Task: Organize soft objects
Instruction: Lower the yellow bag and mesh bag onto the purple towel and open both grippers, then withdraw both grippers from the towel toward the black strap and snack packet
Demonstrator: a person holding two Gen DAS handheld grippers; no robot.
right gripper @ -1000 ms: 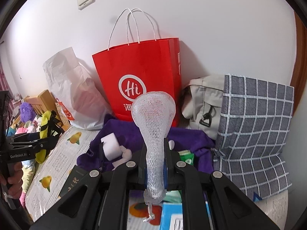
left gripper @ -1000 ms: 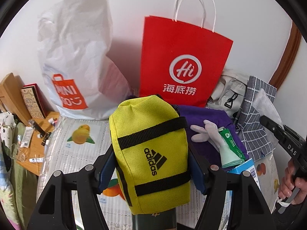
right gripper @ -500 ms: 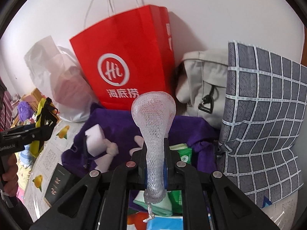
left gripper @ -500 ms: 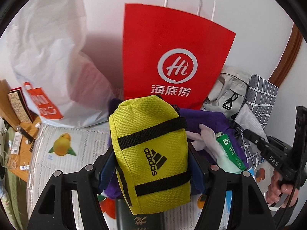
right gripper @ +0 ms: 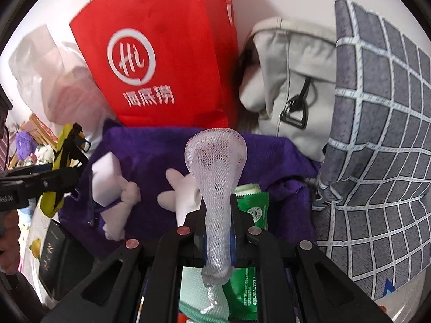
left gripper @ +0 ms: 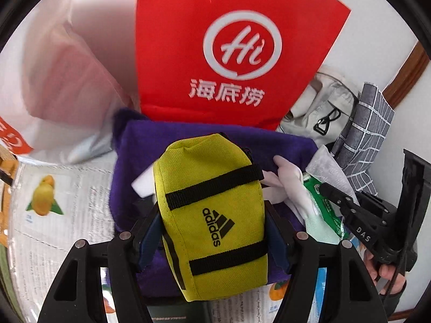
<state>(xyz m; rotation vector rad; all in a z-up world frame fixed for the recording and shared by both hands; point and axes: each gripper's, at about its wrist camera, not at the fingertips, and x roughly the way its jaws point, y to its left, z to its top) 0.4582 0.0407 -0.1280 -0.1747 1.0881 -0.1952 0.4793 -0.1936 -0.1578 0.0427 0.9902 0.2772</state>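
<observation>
The left gripper [left gripper: 212, 231] has its fingers [left gripper: 149, 231] clamped on both sides of the yellow pouch [left gripper: 212, 223], which stands upright betw. them, over the purple cloth [left gripper: 188, 140]. The right gripper [right gripper: 216, 235] has its fingers [right gripper: 198, 238] pinched tight on the narrow neck of the white mesh sleeve [right gripper: 215, 167]; its wide end sticks up past the tips, above the purple cloth & a white glove [right gripper: 179, 193], w/ the red paper bag [right gripper: 161, 48] behind.
</observation>
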